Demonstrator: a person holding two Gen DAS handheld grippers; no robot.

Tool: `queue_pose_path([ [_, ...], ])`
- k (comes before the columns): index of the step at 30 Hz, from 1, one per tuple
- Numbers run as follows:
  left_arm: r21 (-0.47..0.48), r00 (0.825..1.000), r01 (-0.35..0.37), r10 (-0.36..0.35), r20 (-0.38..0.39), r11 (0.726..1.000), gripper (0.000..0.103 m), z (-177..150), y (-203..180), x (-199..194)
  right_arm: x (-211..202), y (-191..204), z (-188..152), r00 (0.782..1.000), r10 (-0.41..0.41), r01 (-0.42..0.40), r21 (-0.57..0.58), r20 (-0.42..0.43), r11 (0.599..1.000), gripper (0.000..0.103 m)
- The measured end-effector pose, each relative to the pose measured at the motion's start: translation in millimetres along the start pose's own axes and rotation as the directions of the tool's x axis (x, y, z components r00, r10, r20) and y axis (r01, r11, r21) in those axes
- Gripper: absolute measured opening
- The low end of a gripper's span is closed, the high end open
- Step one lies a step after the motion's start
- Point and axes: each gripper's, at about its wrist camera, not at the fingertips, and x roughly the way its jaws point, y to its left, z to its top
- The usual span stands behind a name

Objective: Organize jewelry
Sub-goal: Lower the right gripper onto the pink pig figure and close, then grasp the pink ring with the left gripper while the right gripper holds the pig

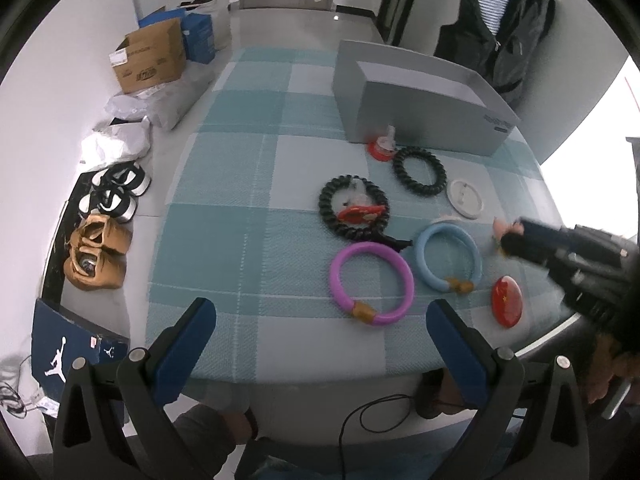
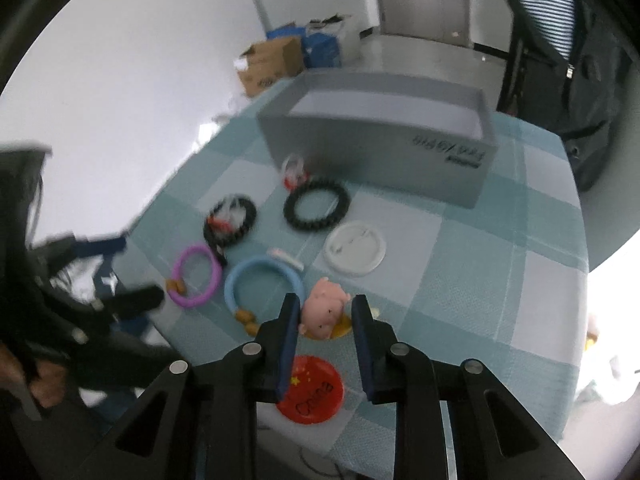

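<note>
In the right wrist view, the right gripper (image 2: 325, 320) is hanging low at centre frame with its blue pads either side of a pink pig figurine (image 2: 322, 312). The left pad seems to be touching it, though blur makes a real pinch doubtful; gaps are showing, so I read the jaws as slightly apart. The pig is lying on the checked worktop (image 2: 500, 280), just above a red badge (image 2: 316, 394).

The left gripper (image 1: 320, 332) is waiting spread wide and empty at the bottom of its view, likely keeping clear. The grey box (image 1: 424, 112) is standing open in the upper right, probably the destination, with bracelets lying loose below it: pink bracelet (image 1: 372, 276), blue bracelet (image 1: 448, 258).
</note>
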Motion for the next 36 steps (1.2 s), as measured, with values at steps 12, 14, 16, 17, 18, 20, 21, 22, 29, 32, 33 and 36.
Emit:
queue_pose_path([
  [12,0.125,0.991,-0.128,0.132,-0.029,0.984,0.101,1.2,-26.6,19.6,-33.3,-14.0,9.7,0.99,0.077,-0.088,0.087,0.121,0.992,0.025],
  [14,0.157,0.982,-0.173,0.182,-0.042,0.972,0.098,-1.2,-30.4,26.0,-36.8,-15.4,9.4,0.988,0.083,-0.095,0.093,0.132,0.991,0.025],
  [16,0.137,0.985,-0.159,0.167,-0.044,0.978,0.094,1.2,-26.9,23.7,-39.4,-16.9,9.2,0.987,0.084,-0.098,0.096,0.14,0.991,0.025],
  [17,0.127,0.986,-0.151,0.158,-0.046,0.98,0.093,2.2,-24.7,22.9,-40.6,-17.6,9.0,0.986,0.085,-0.1,0.098,0.143,0.99,0.025],
  [18,0.12,0.988,-0.142,0.149,-0.047,0.983,0.092,2.2,-23.0,22.4,-41.6,-18.4,8.7,0.985,0.089,-0.104,0.101,0.146,0.989,0.025],
  [20,0.112,0.992,-0.113,0.119,-0.049,0.987,0.082,2.6,-21.9,20.2,-42.6,-19.6,8.4,0.984,0.09,-0.107,0.103,0.153,0.989,0.025],
  [21,0.114,0.994,-0.09,0.096,-0.049,0.989,0.072,2.9,-22.9,19.2,-43.1,-20.0,8.0,0.984,0.091,-0.107,0.104,0.156,0.989,0.025],
  [22,0.119,0.995,-0.077,0.084,-0.048,0.99,0.063,3.4,-28.2,20.4,-43.7,-20.5,7.7,0.983,0.094,-0.111,0.106,0.159,0.988,0.025],
  [29,0.151,0.998,-0.033,0.04,-0.041,0.988,0.044,0.7,-36.5,14.7,-50.9,-23.1,8.3,0.978,0.098,-0.121,0.122,0.182,0.985,0.025],
  [32,0.128,0.999,0.013,-0.007,-0.047,0.992,0.043,1.2,-34.6,12.7,-54.4,-23.7,7.9,0.976,0.099,-0.125,0.126,0.193,0.984,0.025],
  [33,0.121,0.999,0.023,-0.017,-0.047,0.992,0.042,2.2,-35.8,13.0,-55.9,-23.7,7.7,0.975,0.099,-0.126,0.127,0.197,0.984,0.025],
  [36,0.129,0.999,0.03,-0.025,-0.039,0.991,0.042,-0.4,-40.0,6.8,-59.5,-24.4,7.1,0.973,0.098,-0.127,0.13,0.208,0.983,0.025],
])
